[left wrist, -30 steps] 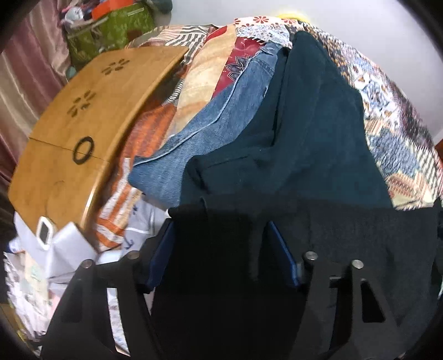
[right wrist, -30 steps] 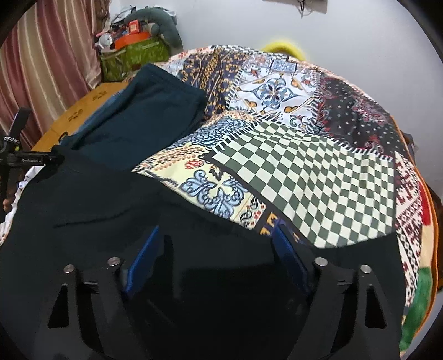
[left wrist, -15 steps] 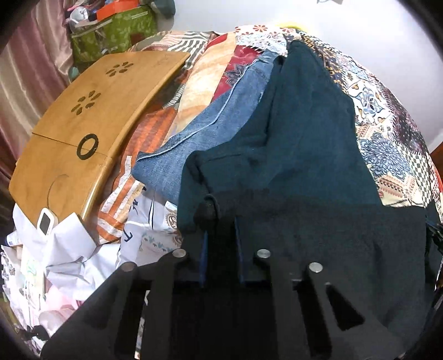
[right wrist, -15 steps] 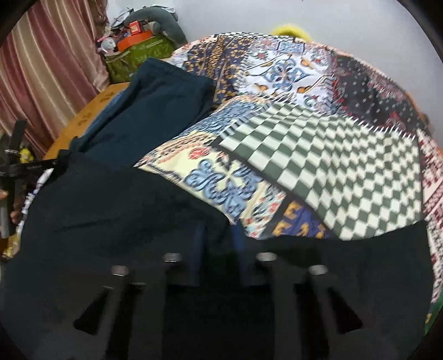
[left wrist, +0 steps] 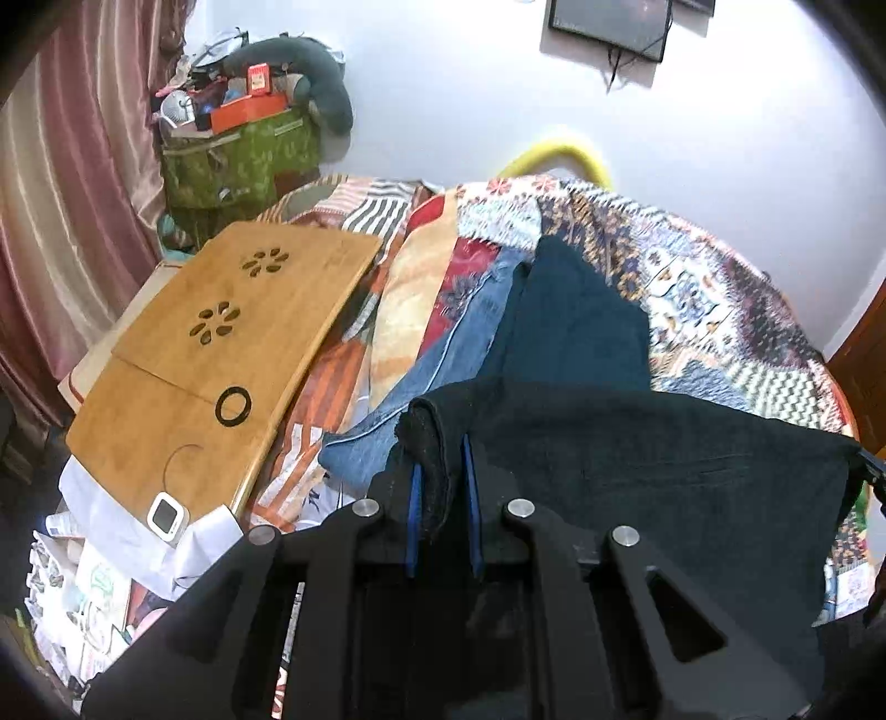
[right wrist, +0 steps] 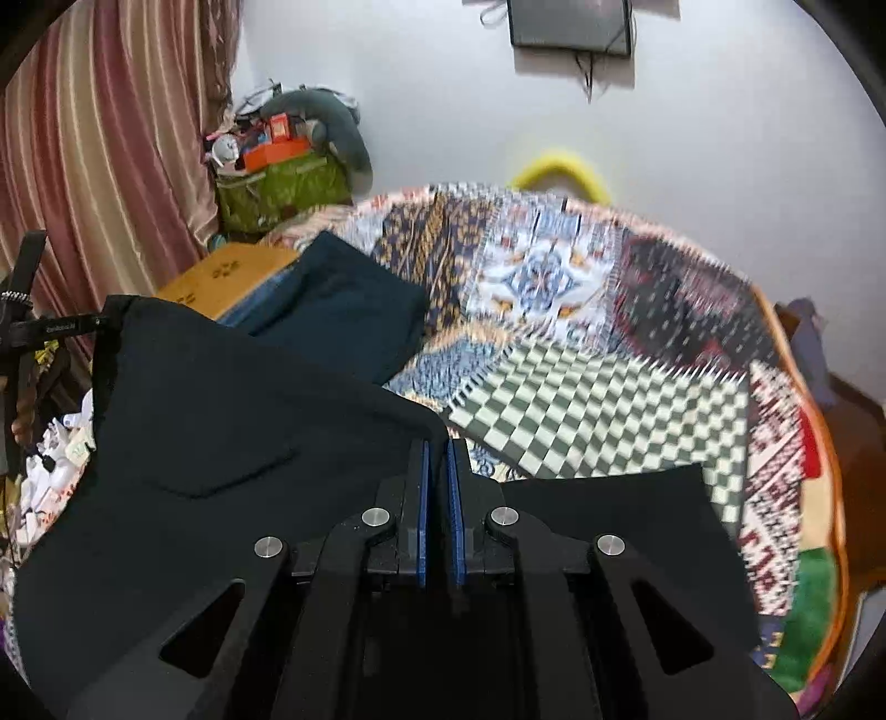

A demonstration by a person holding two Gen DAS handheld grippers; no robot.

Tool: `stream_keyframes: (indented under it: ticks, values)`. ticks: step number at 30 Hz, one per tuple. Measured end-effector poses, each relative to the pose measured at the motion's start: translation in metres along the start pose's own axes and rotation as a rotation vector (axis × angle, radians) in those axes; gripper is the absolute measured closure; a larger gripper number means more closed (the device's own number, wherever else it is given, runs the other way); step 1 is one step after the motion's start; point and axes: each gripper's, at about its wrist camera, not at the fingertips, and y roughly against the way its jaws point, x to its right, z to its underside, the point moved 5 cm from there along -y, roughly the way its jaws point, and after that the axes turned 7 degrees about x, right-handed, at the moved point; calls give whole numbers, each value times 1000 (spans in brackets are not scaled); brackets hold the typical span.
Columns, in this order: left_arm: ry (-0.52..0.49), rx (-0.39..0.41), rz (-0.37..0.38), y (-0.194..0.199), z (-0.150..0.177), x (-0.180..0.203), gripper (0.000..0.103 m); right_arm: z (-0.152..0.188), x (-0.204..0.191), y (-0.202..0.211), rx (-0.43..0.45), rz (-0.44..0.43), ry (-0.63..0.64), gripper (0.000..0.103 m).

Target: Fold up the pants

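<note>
Your left gripper (left wrist: 440,482) and right gripper (right wrist: 437,471) each pinch an edge of the black pants (right wrist: 232,443); soft, limp cloth, so grip corners firmly.

The black pants (right wrist: 232,432) cover the near part of the patchwork quilt (right wrist: 581,310), whose patterns smear with motion blur in the right wrist view. A folded teal garment (left wrist: 576,327) overlaps blue jeans (left wrist: 443,376) beside it. The wall-mounted screen (left wrist: 609,25) above the quilt is cropped by the frame's top edge.
</note>
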Motion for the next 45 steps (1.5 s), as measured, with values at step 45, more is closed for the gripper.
stream_keyframes:
  ticks: [45]
  values:
    - [5,-157,63,151,220,-64,101,196,-113,154,-122,-22,-111,100]
